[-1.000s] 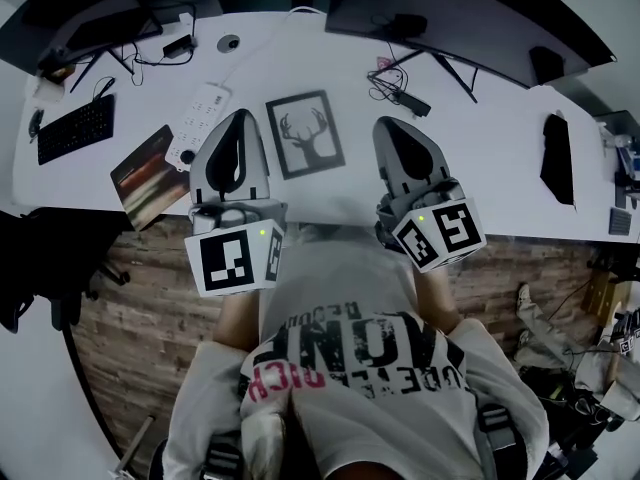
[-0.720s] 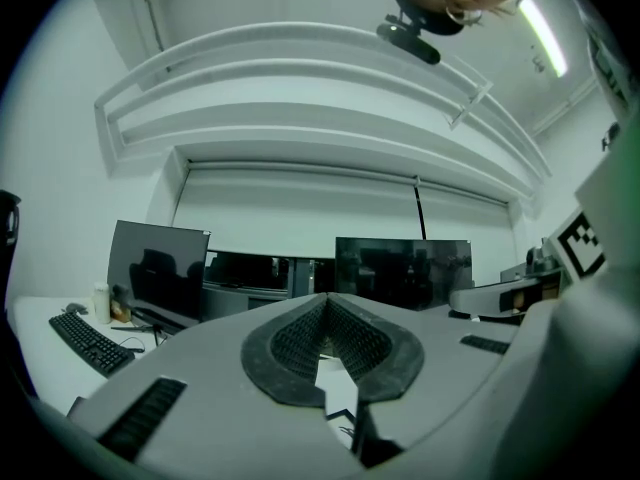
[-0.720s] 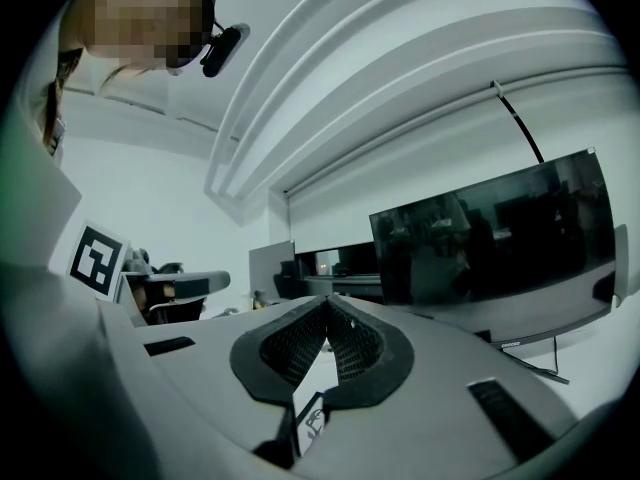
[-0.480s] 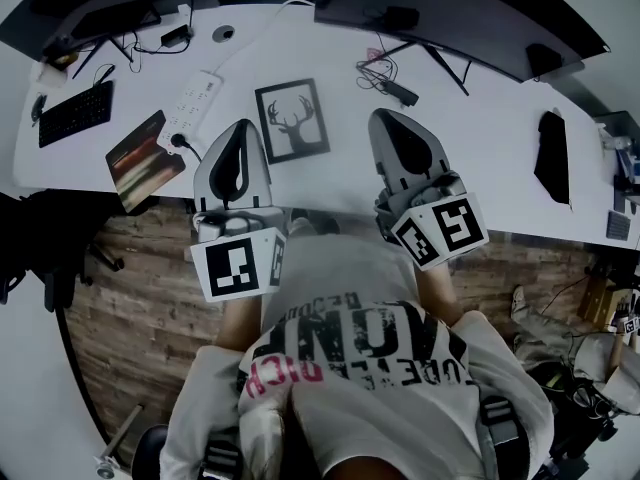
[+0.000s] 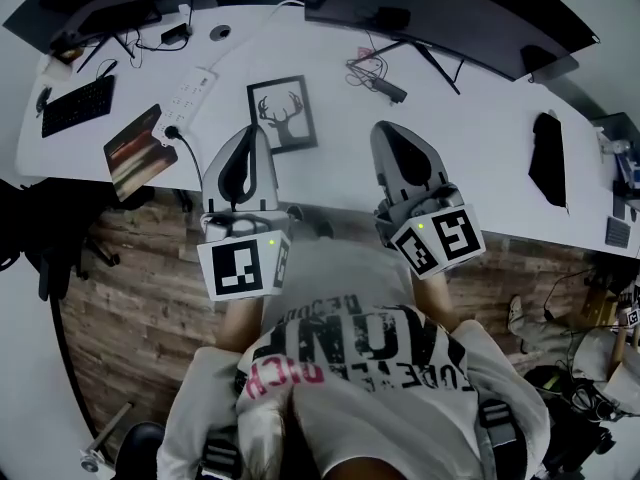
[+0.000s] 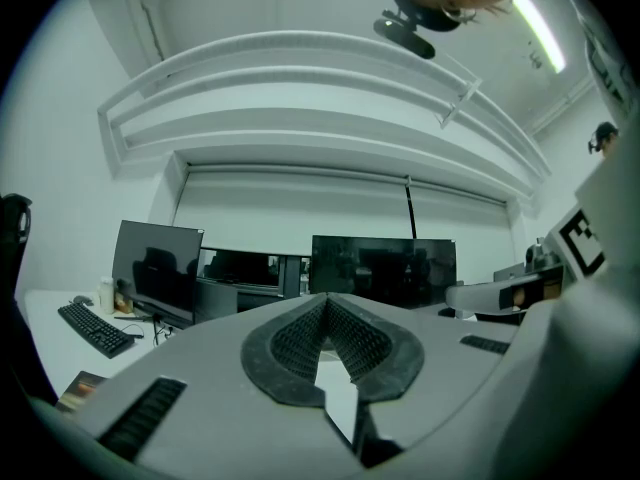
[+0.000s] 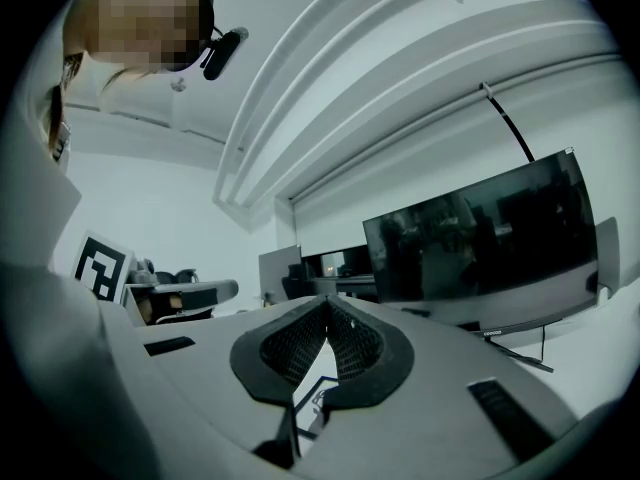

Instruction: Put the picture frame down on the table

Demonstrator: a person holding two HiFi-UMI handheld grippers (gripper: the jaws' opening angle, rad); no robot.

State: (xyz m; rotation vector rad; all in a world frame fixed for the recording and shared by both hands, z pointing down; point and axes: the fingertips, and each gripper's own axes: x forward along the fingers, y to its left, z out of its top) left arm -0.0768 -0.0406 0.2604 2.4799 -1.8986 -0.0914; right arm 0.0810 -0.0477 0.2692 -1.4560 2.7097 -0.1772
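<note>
Our left gripper (image 6: 325, 300) and right gripper (image 7: 325, 303) are both pinched closed with nothing between the jaws, held level near the table (image 5: 470, 118) edge. The frame (image 5: 281, 114) lies flat on the table just ahead of the left one, touched by neither, so we judge the putting-down done; the next move calls only for staying clear of it. We see no container here.
</note>
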